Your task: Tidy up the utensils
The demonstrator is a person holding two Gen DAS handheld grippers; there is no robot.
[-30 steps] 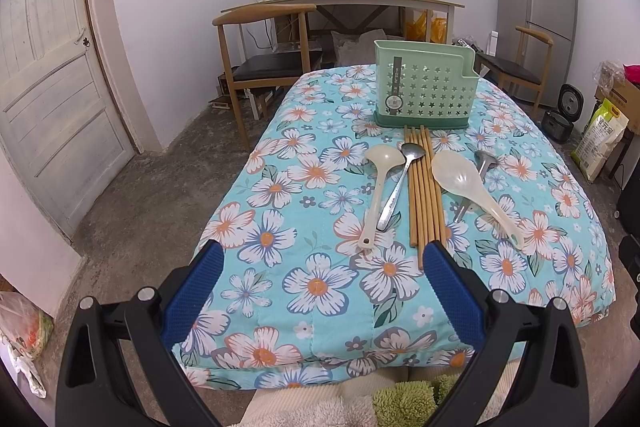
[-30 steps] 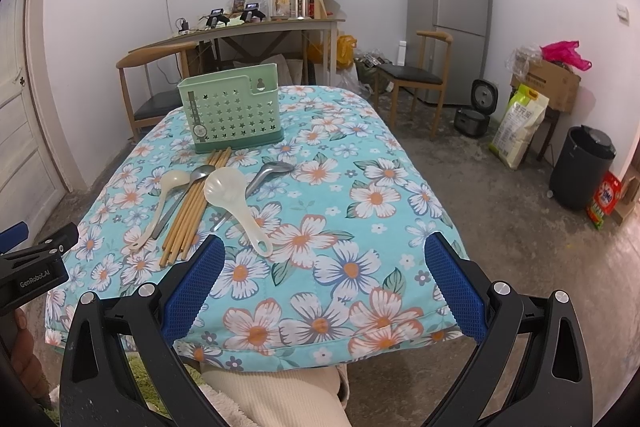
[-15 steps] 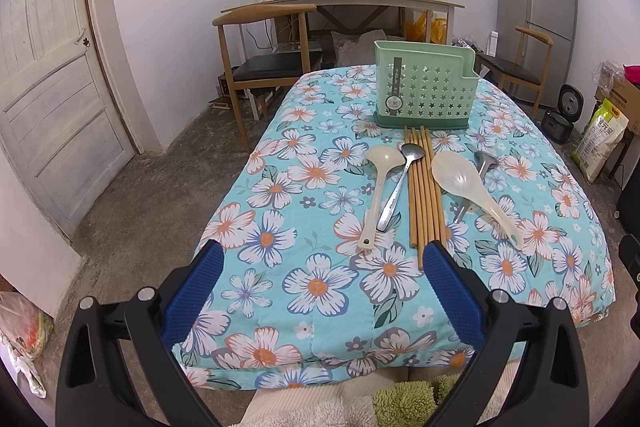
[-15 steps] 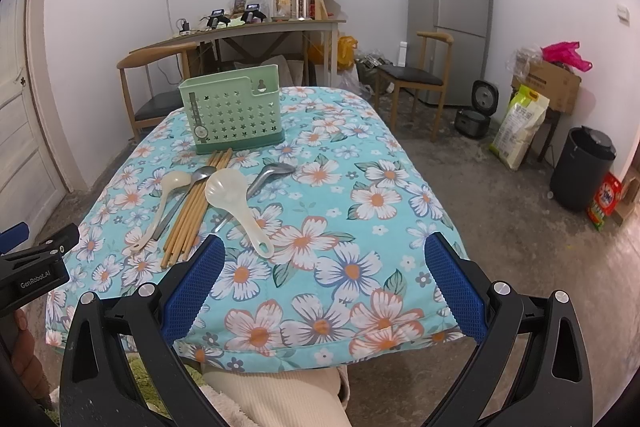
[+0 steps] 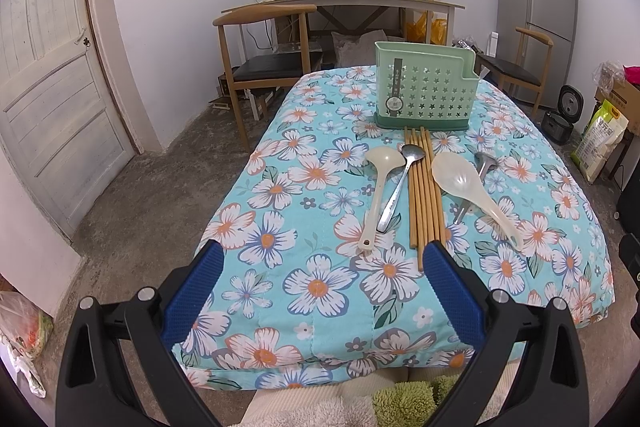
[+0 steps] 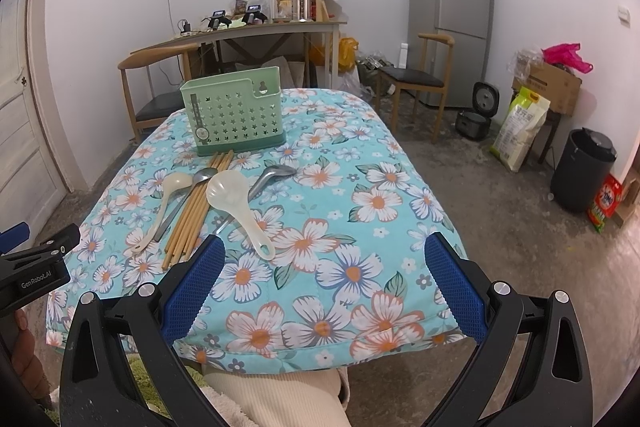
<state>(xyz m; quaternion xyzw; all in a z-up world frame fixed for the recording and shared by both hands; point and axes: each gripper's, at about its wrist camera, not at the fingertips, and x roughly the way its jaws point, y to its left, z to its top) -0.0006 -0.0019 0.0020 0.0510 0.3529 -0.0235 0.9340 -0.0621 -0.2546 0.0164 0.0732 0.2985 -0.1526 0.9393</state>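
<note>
A green perforated utensil holder [image 5: 425, 87] [image 6: 236, 111] stands upright on the floral table [image 5: 320, 283] [image 6: 360, 267]. In front of it lie a cream ladle [image 5: 376, 195] [image 6: 164, 203], a steel spoon [image 5: 400, 183] [image 6: 200, 177], a bundle of wooden chopsticks [image 5: 425, 195] [image 6: 198, 211], a translucent rice paddle [image 5: 476, 195] [image 6: 240, 207] and a second steel spoon [image 5: 482, 167] [image 6: 268, 179]. My left gripper [image 5: 319, 281] is open near the table's front edge, short of the utensils. My right gripper [image 6: 325, 275] is open too, to the right of the paddle's handle. Neither holds anything.
Wooden chairs [image 5: 272, 67] [image 6: 416, 83], a cluttered desk [image 5: 360, 1] and a fridge [image 6: 450, 23] stand beyond the table. A black bin [image 6: 582, 171], a sack and boxes line the right wall. A door [image 5: 52, 87] is at left. A person's knee [image 6: 280, 399] is below.
The right wrist view has crept slightly forward and left toward the table. The left gripper and the utensils have not moved.
</note>
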